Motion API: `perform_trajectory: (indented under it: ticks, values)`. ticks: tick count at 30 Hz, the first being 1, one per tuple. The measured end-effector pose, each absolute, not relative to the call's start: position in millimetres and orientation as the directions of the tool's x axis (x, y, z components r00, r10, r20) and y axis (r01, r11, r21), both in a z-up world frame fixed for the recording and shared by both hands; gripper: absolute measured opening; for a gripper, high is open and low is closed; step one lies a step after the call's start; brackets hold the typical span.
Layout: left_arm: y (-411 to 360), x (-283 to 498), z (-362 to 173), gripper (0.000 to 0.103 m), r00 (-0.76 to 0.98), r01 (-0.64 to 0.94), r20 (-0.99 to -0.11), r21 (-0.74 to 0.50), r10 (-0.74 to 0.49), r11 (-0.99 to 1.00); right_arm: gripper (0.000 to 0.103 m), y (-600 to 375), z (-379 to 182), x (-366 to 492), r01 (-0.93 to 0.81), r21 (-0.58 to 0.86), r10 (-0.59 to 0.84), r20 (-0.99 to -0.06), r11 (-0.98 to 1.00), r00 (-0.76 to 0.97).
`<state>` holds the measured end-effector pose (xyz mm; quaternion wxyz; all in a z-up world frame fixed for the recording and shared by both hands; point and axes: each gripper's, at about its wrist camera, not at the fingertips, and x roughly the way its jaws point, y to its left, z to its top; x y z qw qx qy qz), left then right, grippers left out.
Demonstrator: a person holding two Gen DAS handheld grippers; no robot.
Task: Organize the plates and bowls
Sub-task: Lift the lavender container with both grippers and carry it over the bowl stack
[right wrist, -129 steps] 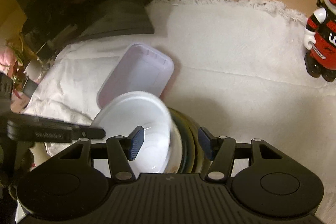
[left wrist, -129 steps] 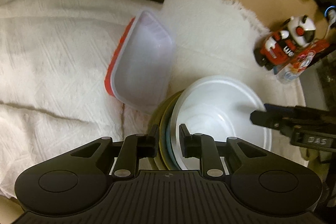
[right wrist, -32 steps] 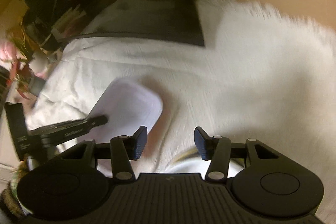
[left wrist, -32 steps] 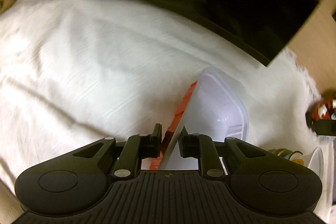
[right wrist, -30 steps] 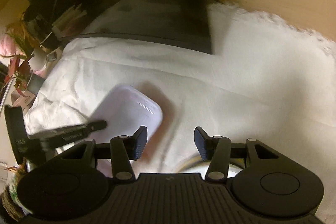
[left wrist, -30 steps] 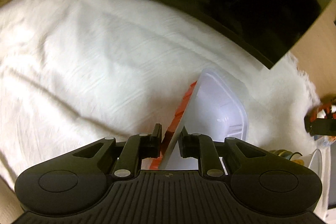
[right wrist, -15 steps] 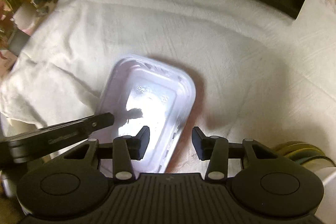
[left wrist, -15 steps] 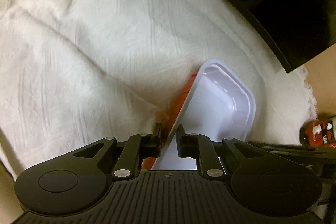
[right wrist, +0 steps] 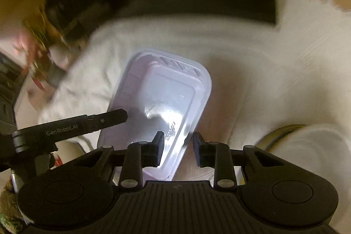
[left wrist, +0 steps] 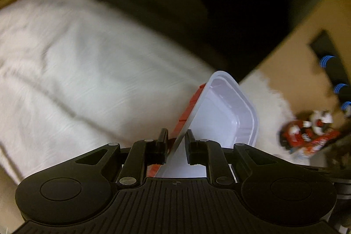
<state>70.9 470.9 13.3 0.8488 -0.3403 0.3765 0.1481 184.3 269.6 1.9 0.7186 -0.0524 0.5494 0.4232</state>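
My left gripper (left wrist: 176,143) is shut on the rim of a clear rectangular plastic container (left wrist: 221,115) with a red underside and holds it tilted above the white cloth. In the right wrist view the same container (right wrist: 162,102) lies in front of my right gripper (right wrist: 178,146), whose jaws straddle its near right edge with a gap on each side. The left gripper's finger (right wrist: 87,124) shows at the container's left edge. A stack of plates with a white bowl (right wrist: 307,146) sits at the right.
A white cloth (left wrist: 76,71) covers the table. A dark panel (left wrist: 219,3) stands at the back. A red and white toy robot (left wrist: 307,128) stands at the right by the wooden surface. Plants and clutter (right wrist: 37,41) lie at the far left.
My left gripper has lifted and swung the container toward the right. My right gripper has narrowed its jaws and moved onto the container's near right edge. Both views are blurred by motion.
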Motion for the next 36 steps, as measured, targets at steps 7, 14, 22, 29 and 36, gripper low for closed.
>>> perform_trajectory:
  ticks: [7,14,22,29,36]
  values:
    - [399.8,105.0,57.2,0.019,0.74,-0.267,-0.649,-0.527,-0.179,0.806,0.029,174.4,58.7,182.4,-0.599,0.382,0.613,-0.753,0.703,0.239]
    - [330.6,127.8,41.5,0.019,0.678,-0.155,-0.675,-0.517,-0.29,0.842,0.029,85.1,73.8,167.8,-0.485,0.384,0.584,-0.719,0.786,0.378]
    - [306.6,131.5,-10.9,0.018,0.623,-0.309,-0.745,-0.513,-0.237,0.801,0.029,62.4,28.5,191.5,-0.485,0.392,0.575,-0.755,0.782,0.316]
    - [314.6,117.5,-25.0,0.016,0.619,-0.414,-0.762,-0.522,-0.19,0.746,0.029,71.3,-8.4,220.6,-0.519,0.475,0.624,-0.766,0.711,0.155]
    - [321.1,111.3,-20.5,0.016,0.631,-0.458,-0.762,-0.517,-0.146,0.723,0.029,95.9,-15.0,234.2,-0.594,0.47,0.644,-0.757,0.653,0.109]
